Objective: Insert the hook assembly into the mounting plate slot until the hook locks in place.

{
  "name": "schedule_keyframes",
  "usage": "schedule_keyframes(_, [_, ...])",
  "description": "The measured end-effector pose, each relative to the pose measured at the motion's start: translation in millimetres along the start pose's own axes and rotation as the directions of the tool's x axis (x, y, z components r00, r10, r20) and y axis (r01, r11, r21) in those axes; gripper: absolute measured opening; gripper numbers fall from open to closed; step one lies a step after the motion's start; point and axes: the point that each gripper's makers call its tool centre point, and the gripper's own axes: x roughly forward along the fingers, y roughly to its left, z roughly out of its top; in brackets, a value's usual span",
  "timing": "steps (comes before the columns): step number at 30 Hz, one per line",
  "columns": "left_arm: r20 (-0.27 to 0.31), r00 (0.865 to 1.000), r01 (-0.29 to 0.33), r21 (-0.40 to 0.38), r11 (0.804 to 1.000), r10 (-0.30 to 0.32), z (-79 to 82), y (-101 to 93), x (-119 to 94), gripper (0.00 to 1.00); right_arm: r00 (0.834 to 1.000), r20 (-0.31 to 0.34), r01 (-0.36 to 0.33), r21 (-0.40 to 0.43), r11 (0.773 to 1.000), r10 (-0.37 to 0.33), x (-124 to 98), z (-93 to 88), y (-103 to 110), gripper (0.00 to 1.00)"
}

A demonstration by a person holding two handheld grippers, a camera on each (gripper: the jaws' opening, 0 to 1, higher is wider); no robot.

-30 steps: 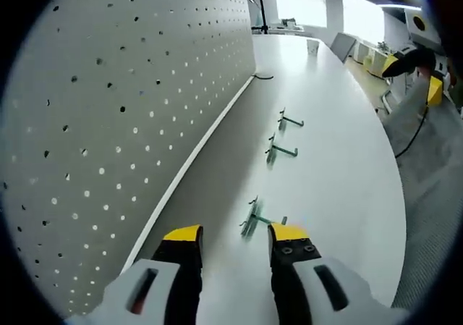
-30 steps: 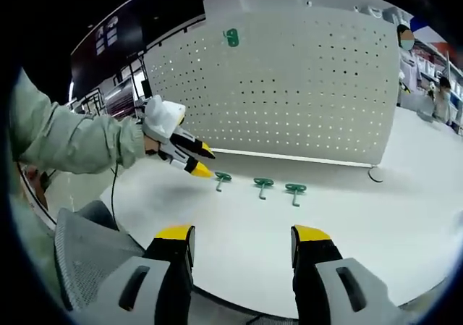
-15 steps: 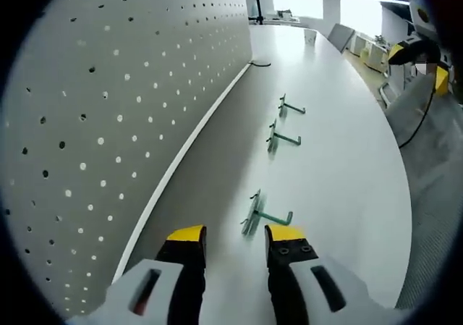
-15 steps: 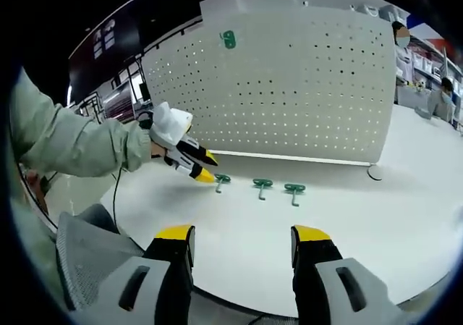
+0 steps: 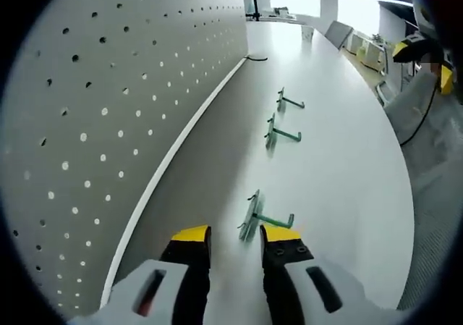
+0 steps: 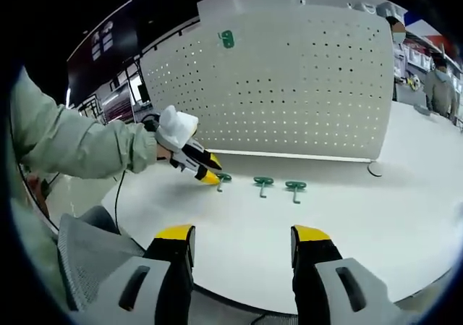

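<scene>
**Left hand-held gripper closes in on the nearest hook**

Over the last second the left hand-held gripper (image 5: 235, 237) has moved forward and low over the bench (image 5: 340, 158), toward the first of three green hooks. In the left gripper view the nearest hook (image 5: 255, 216) now lies just ahead of the yellow fingertips, at about 12 o'clock from them, where a second ago it sat farther off. The right gripper view agrees: the left hand-held gripper (image 6: 205, 171), held out on a grey-green sleeve (image 6: 69, 148), has slid from short of the hook row to its tips reaching the leftmost hook (image 6: 222, 178). This reads as the approach to the pick-up; nothing has been lifted, and insertion into the pegboard has not begun.

The white pegboard (image 6: 289, 86), the mounting plate, stands upright along the far edge of the bench, at 12 o'clock in the right gripper view and at 9 o'clock in the left. A green piece (image 6: 228, 38) is already fixed high on it. The middle hook (image 6: 262, 184) and the far hook (image 6: 295, 188) lie flat, apart from each other, at 3 o'clock of the first.

The left hand-held gripper's jaws stand apart with a modest gap, holding nothing; whether a tip touches the hook cannot be told. The right hand-held gripper (image 6: 242, 242) hangs back at the near edge, jaws wide apart and empty.
</scene>
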Motion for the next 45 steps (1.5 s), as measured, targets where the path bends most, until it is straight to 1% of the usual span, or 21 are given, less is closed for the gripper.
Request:
schedule_keyframes(10, [0.011, 1.0, 0.017, 0.002, 1.0, -0.017, 2.4, -4.6, 1.3, 0.22, 1.0, -0.001, 0.004, 0.015, 1.0, -0.004, 0.6, -3.1, -0.8, 0.52])
schedule_keyframes(15, [0.013, 0.999, 0.035, 0.006, 0.999, -0.035, 2.2, -7.5, 2.6, 0.17, 1.0, -0.003, 0.006, 0.02, 1.0, -0.006, 0.8, -4.5, -1.3, 0.52])
schedule_keyframes(22, [0.014, 0.999, 0.043, -0.003, 0.999, -0.043, 1.8, -8.9, 2.7, 0.15, 1.0, -0.003, 0.005, 0.022, 1.0, -0.004, 0.8, -5.5, -0.5, 0.52])
schedule_keyframes(28, [0.011, 0.999, 0.048, -0.009, 0.999, -0.048, 1.7, -12.1, 3.0, 0.11, 1.0, 0.001, 0.006, 0.023, 1.0, -0.006, -0.1, -4.8, -0.6, 0.52])
schedule_keyframes(30, [0.011, 0.999, 0.051, -0.006, 0.999, -0.051, 2.0, -14.8, 3.3, 0.07, 1.0, 0.002, 0.007, 0.023, 1.0, -0.007, -0.4, -4.7, -0.6, 0.51])
schedule_keyframes(32, [0.012, 0.999, 0.043, 0.007, 0.999, -0.043, 2.5, -15.4, 3.0, 0.06, 1.0, 0.002, 0.006, 0.023, 1.0, -0.007, -0.8, -4.6, -0.2, 0.51])
schedule_keyframes(40, [0.017, 1.0, 0.002, -0.051, 0.999, -0.002, 1.6, -9.6, 4.4, 0.04, 1.0, 0.006, 0.006, 0.021, 1.0, -0.007, -2.0, -4.1, 0.7, 0.51])
schedule_keyframes(45, [0.094, 0.995, -0.034, -0.116, 0.993, 0.045, 12.8, -10.8, -3.6, 0.03, 1.0, 0.008, 0.003, 0.019, 1.0, -0.003, -2.6, -3.3, 1.3, 0.51])
